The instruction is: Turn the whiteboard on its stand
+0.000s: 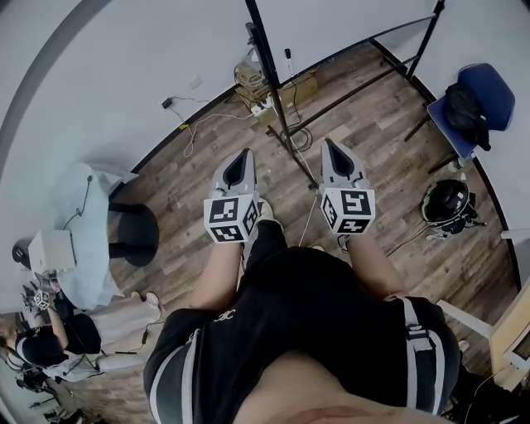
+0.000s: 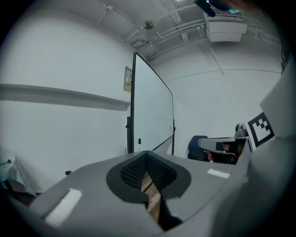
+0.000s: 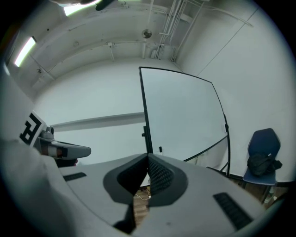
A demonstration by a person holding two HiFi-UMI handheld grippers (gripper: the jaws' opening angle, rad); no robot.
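Observation:
The whiteboard [image 1: 348,25] stands on a black-framed stand ahead of me, its near post [image 1: 267,58] rising from the wooden floor. Both grippers point level at it and stay short of it. My left gripper [image 1: 246,152] sits left of the post, my right gripper [image 1: 329,142] just right of it. In the left gripper view the whiteboard [image 2: 152,115] appears nearly edge-on beyond the shut left gripper [image 2: 147,152]. In the right gripper view the whiteboard [image 3: 185,115] shows its white face beyond the right gripper [image 3: 148,156], whose pads meet at the tip. Neither gripper holds anything.
Cables and a power strip [image 1: 265,99] lie by the stand's foot. A blue chair [image 1: 476,103] with a black bag stands at the right, a dark helmet [image 1: 447,203] on the floor near it. A cloth-covered round table [image 1: 83,232] and a seated person [image 1: 58,335] are at the left.

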